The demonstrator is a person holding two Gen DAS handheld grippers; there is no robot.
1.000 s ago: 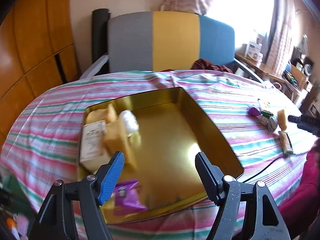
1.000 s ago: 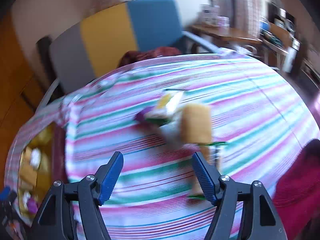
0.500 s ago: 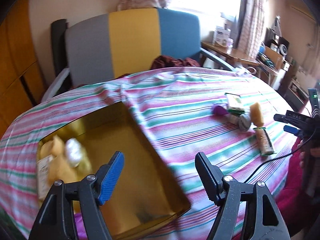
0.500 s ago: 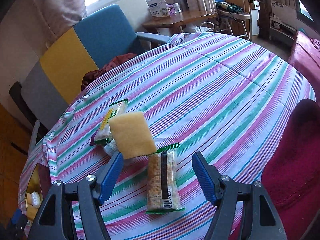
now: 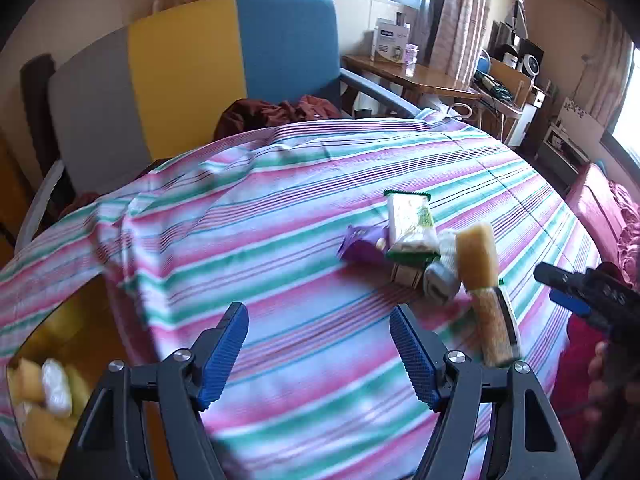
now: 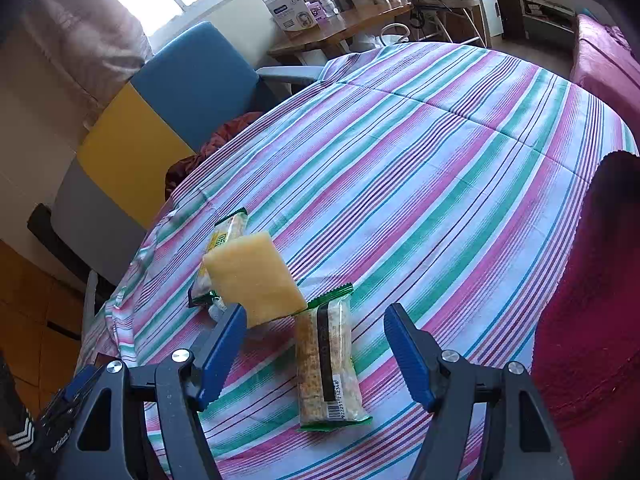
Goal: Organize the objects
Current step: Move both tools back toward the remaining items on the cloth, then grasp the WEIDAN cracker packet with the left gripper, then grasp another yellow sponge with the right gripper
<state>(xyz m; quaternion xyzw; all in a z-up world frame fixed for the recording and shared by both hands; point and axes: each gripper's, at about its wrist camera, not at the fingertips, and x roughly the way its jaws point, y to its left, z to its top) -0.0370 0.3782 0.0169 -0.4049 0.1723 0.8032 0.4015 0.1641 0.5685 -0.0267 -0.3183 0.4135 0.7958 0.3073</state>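
Note:
A small pile of snacks lies on the striped tablecloth [image 5: 304, 216]: a yellow sponge-like block [image 6: 254, 276] [image 5: 477, 254], a green-edged cracker pack [image 6: 328, 364] [image 5: 494, 326], a second green-edged pack [image 5: 410, 224] [image 6: 224, 236], a purple wrapper [image 5: 362, 246] and a grey roll [image 5: 440, 282]. My right gripper [image 6: 316, 356] is open, low over the cracker pack, which lies between its fingers. My left gripper [image 5: 320, 352] is open and empty, left of the pile. A gold tin [image 5: 28, 344] holding several yellow and white items sits at the far left.
A grey, yellow and blue chair [image 5: 188, 64] with a dark red cloth [image 5: 276, 112] stands behind the table. A wooden side table [image 5: 408, 76] with boxes and cluttered shelves stand at the back right. A red blanket [image 6: 592, 320] lies at the right table edge.
My left gripper has swung right, away from the gold tin, toward the snack pile. My right gripper has closed in on the cracker pack. Both stay open.

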